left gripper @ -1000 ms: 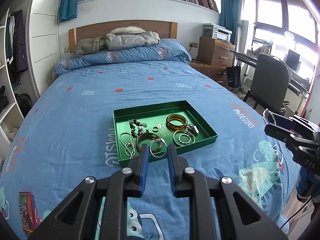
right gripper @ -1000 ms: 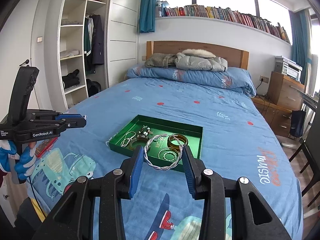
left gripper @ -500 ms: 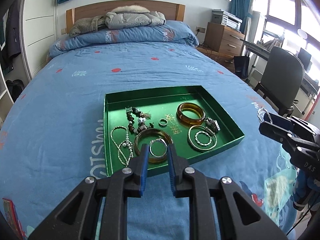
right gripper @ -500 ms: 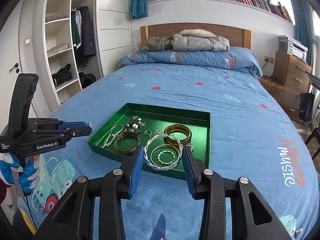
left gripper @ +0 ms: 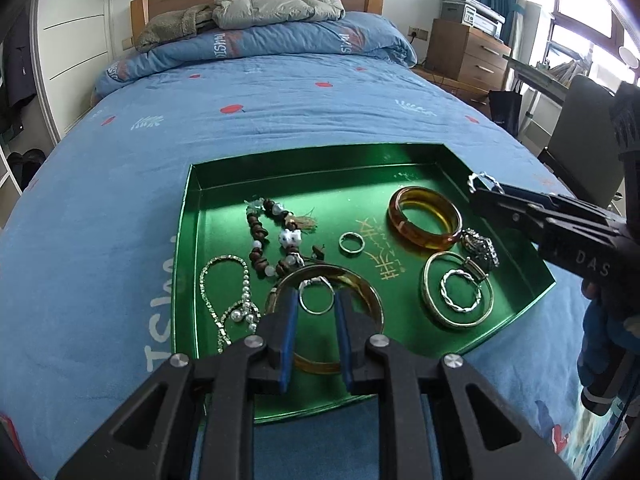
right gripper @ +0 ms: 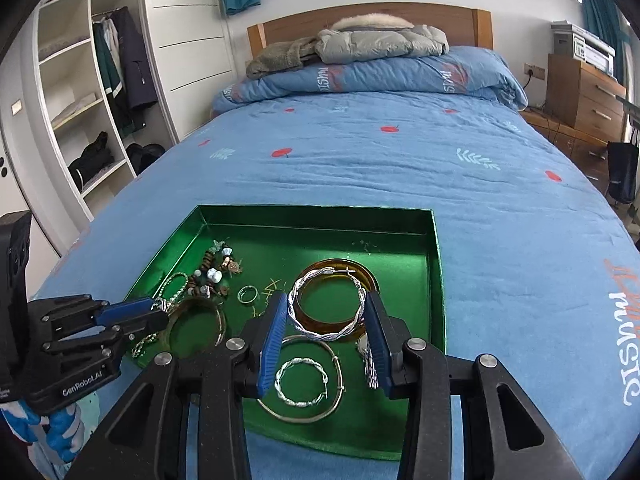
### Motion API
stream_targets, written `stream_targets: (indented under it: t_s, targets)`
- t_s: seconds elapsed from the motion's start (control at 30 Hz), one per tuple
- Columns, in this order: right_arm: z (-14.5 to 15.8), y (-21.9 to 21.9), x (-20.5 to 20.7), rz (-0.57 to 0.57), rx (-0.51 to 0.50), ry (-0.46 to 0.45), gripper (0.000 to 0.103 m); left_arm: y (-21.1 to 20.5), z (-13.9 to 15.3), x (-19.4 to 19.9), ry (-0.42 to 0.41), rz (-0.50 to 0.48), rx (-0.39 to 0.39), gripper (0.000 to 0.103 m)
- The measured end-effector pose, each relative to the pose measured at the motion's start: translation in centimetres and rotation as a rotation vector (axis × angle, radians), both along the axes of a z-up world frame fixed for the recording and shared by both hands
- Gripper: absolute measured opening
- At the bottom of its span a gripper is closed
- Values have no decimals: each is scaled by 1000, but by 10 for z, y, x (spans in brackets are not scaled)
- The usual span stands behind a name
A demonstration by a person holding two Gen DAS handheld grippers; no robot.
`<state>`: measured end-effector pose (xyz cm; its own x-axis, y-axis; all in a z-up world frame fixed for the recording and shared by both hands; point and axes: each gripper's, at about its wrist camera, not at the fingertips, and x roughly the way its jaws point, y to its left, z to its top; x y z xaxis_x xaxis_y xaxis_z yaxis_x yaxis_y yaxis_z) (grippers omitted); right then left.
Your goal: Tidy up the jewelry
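Between the right claw (right gripper: 326, 314) pads sits a twisted silver hoop (right gripper: 326, 306).

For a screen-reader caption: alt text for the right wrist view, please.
The right gripper holds a twisted silver hoop between its fingers above a green tray of bangles and beads on a blue bed.

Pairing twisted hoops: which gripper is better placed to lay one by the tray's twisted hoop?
Right. The right gripper holds a large twisted hoop close over the small twisted hoop; the left gripper is over a bangle.
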<state>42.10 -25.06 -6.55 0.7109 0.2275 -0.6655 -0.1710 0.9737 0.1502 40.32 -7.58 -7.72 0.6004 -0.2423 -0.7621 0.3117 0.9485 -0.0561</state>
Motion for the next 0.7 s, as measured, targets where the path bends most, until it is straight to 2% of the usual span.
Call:
stream_targets:
  t_s: [0.3, 0.7]
  targets:
    - [-28, 12, 39, 5, -44, 94, 39, -8, -16, 10, 20, -16, 26, 17]
    - [-37, 23, 54, 13, -127, 162, 40, -7, -26, 13, 38, -8, 30, 18]
